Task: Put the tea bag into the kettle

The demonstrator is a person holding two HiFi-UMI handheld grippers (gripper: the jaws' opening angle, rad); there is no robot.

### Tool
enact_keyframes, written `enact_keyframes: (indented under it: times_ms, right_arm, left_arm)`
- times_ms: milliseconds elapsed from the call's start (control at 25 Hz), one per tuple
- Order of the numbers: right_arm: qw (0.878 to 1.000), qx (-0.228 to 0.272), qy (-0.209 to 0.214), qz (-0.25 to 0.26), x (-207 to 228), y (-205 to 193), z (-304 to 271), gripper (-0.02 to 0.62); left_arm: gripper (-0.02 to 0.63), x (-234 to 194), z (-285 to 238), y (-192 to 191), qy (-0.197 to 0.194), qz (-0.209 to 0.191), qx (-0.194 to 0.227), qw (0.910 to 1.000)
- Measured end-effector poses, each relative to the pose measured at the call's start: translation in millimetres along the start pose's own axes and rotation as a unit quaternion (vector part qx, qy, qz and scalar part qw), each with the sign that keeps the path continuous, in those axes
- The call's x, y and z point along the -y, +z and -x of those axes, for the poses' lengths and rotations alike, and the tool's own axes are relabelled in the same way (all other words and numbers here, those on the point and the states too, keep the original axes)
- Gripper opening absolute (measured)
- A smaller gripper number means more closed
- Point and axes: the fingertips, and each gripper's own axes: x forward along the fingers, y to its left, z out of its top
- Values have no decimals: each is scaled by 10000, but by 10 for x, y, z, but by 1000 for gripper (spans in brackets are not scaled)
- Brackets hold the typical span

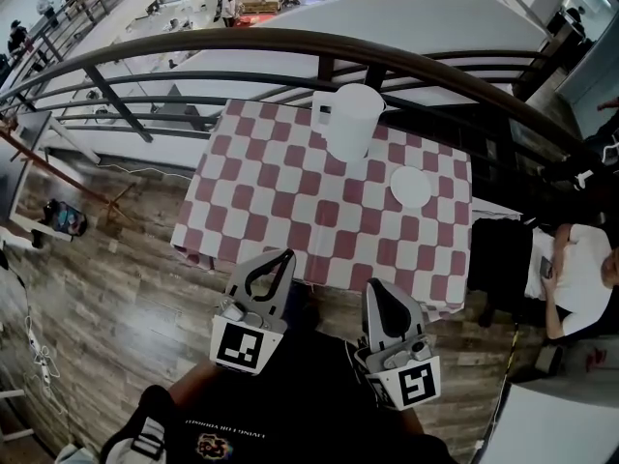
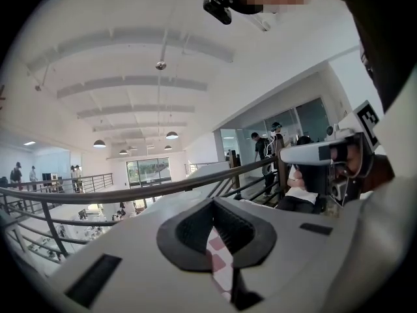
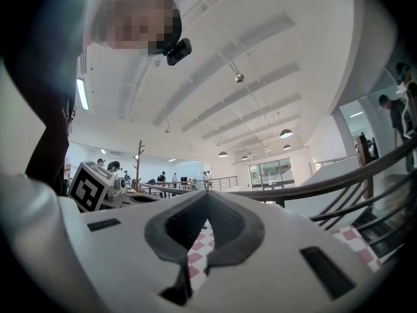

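The tabletop (image 1: 290, 196) is covered with a red-and-white checked cloth and stands in the middle of the head view, against a dark curved metal railing (image 1: 193, 48) on its far side. The white plastic kettle (image 1: 348, 119) stands upright at the far edge of the tabletop, about in the middle, with its handle on the left. A flat round white disc (image 1: 411, 187) lies on the cloth to the right of the kettle and a little nearer, apart from it. I cannot find the tea bag in any view.

Both grippers are held on the near side of the tabletop, over its near edge, well apart from the kettle. The left gripper (image 1: 286, 253) points to the far side, and its jaws are clenched tip to tip with nothing between them; only the checked cloth shows through the loop behind the tips. The right gripper (image 1: 378, 284) is beside it on the right, also pointing to the far side, and its jaws are clenched and empty too.

A brown wooden floor (image 1: 116, 288) lies to the left of the tabletop. A seated person in a white shirt (image 1: 580, 269) is at the right.
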Motion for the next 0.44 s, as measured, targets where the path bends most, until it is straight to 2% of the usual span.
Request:
enact_keyframes:
  times_ms: [200,440]
  right_arm:
    - [9999,-69,8,-156,-52,13,0,12]
    - [10000,45,-22,42,30,55,-6,12]
  left_arm:
    - [3,-12,43,33,9,-17,25,10000]
    - [5,-13,6,76,25,-33,27,10000]
